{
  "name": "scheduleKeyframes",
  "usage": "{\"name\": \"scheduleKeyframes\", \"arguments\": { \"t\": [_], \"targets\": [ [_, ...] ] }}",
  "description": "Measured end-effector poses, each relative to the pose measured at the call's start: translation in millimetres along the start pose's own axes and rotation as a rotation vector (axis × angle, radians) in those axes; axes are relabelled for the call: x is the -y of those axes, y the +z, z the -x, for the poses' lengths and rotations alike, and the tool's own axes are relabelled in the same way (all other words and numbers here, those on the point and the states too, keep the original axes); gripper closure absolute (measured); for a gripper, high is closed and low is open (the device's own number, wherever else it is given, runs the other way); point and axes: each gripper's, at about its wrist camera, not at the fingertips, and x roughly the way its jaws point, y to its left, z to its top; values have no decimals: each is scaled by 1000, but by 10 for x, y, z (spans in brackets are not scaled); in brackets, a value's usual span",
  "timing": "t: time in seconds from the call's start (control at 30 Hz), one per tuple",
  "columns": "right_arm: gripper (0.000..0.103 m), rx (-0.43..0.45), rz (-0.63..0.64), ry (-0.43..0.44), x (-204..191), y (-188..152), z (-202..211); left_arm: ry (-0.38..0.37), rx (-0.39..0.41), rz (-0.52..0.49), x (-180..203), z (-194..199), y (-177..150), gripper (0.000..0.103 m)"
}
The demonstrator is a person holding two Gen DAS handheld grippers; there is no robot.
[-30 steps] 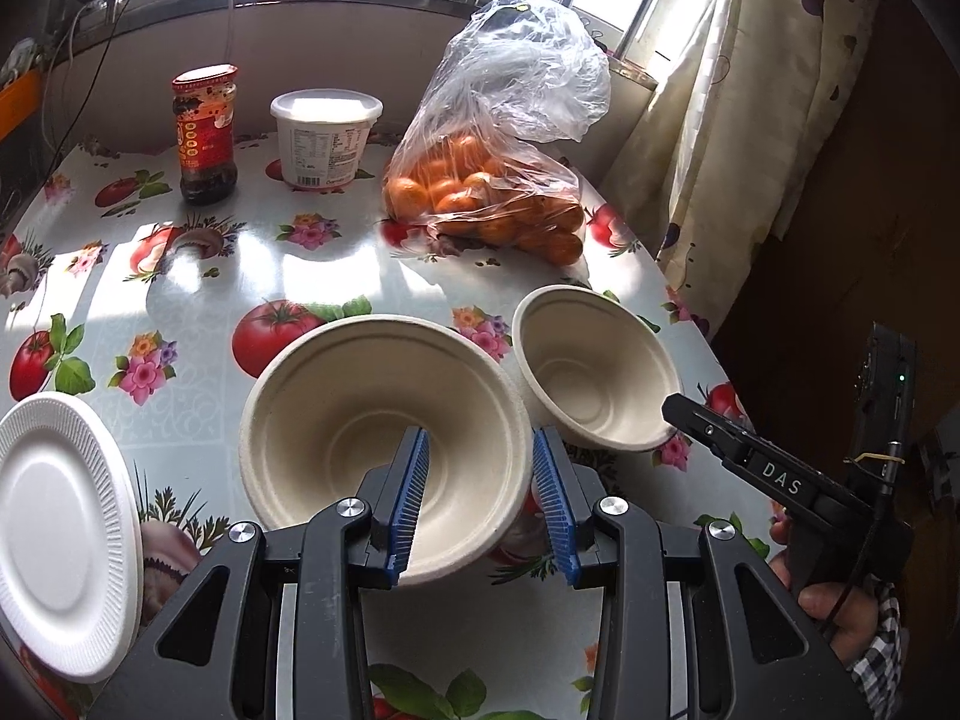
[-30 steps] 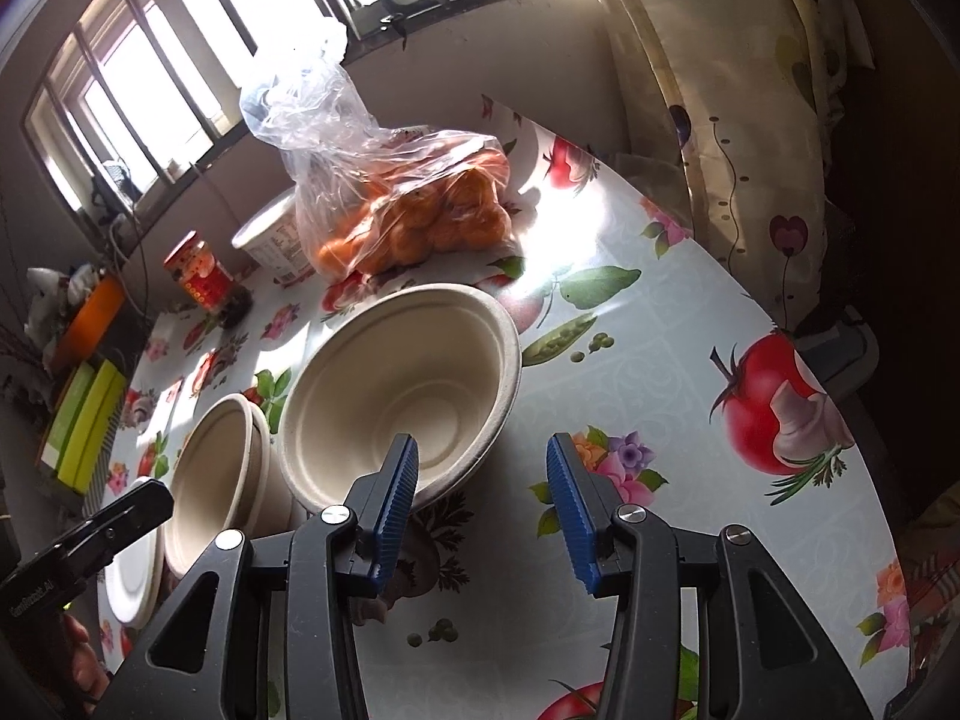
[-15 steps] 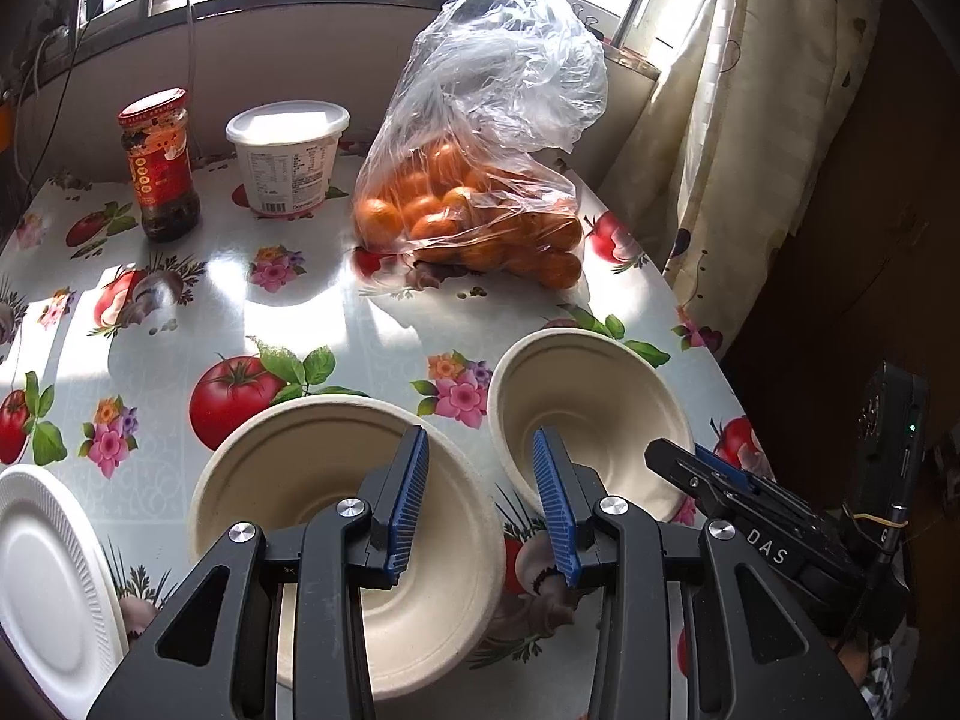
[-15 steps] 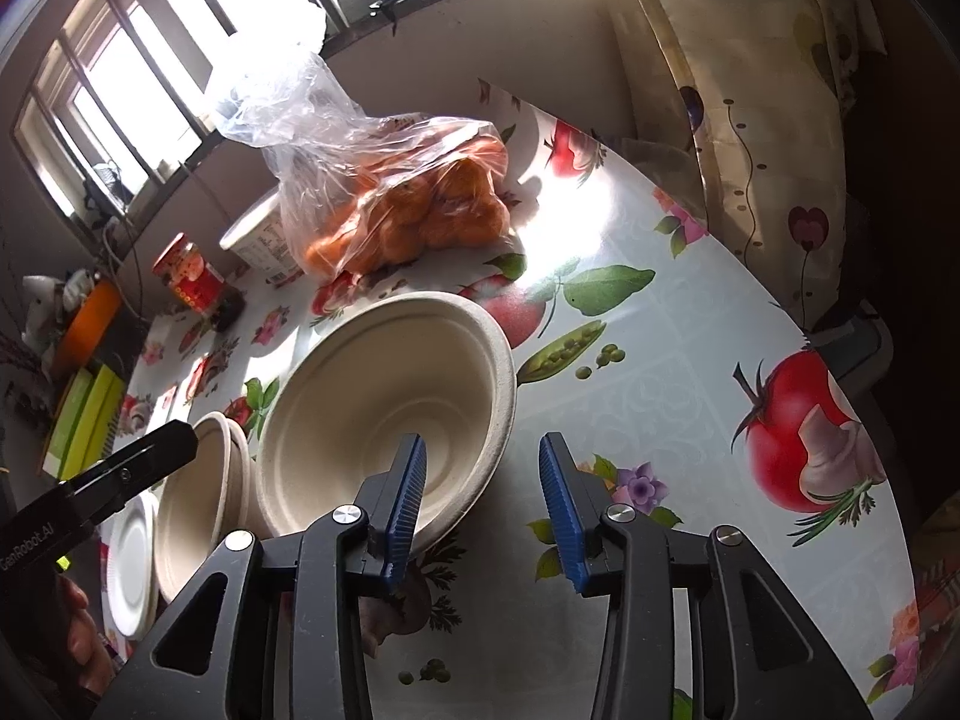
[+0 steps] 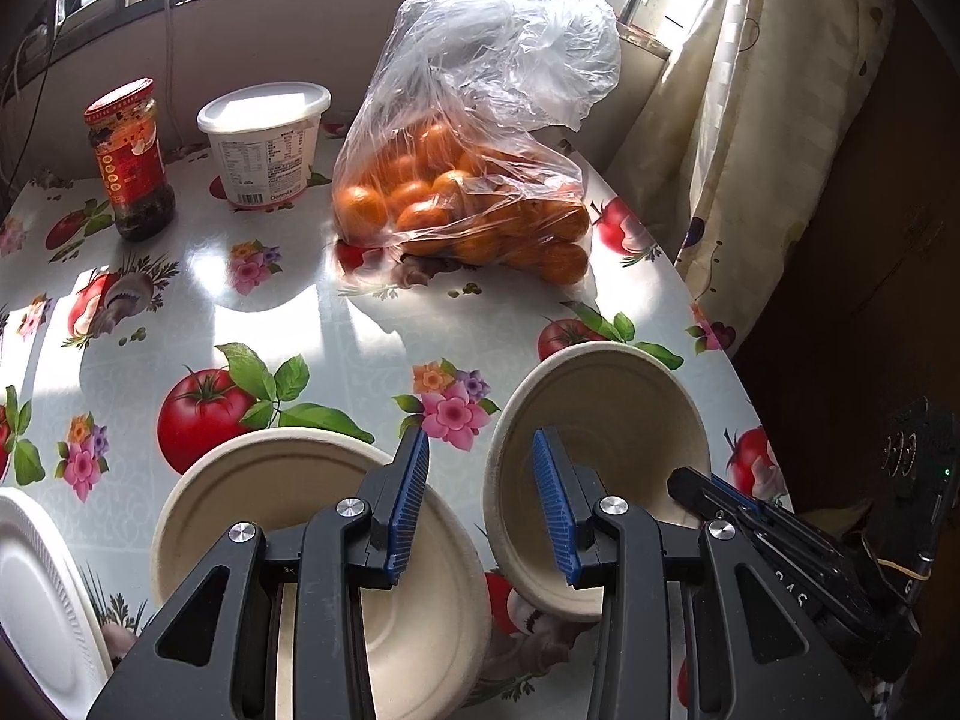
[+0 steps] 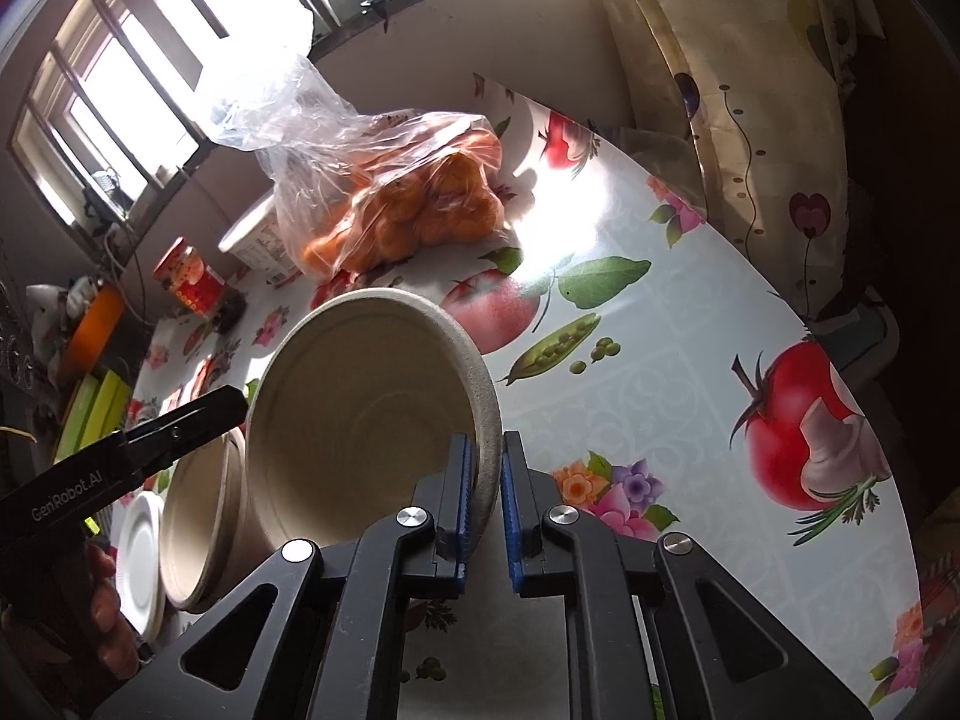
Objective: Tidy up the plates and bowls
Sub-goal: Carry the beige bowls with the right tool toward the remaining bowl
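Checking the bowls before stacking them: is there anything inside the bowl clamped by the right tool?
Nothing shows inside the tilted beige bowl: its bare ribbed wall and bottom are visible. The right tool pinches its rim, and a small strip of the inside beneath the blue pad is hidden.

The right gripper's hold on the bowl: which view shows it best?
The right wrist view. There the right gripper has its blue pads shut on the rim of the tilted bowl. The left wrist view shows only its black fingers at that bowl's near edge; the contact is hidden.
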Motion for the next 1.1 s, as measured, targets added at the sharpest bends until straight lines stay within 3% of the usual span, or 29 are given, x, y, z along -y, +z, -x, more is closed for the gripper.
{"name": "scheduleKeyframes", "arguments": {
  "t": [0.53, 0.87, 1.1],
  "targets": [
    [94, 5, -24, -1, 121, -62, 220, -67, -58, -45, 270, -88, -111, 65],
    [94, 4, -51, -15, 280, -146, 373, -49, -94, -55, 341, -199, -179, 65],
    [94, 11, -70, -18, 339, -194, 450, -105, -111, -65, 462, -207, -236, 65]
  ]
}}
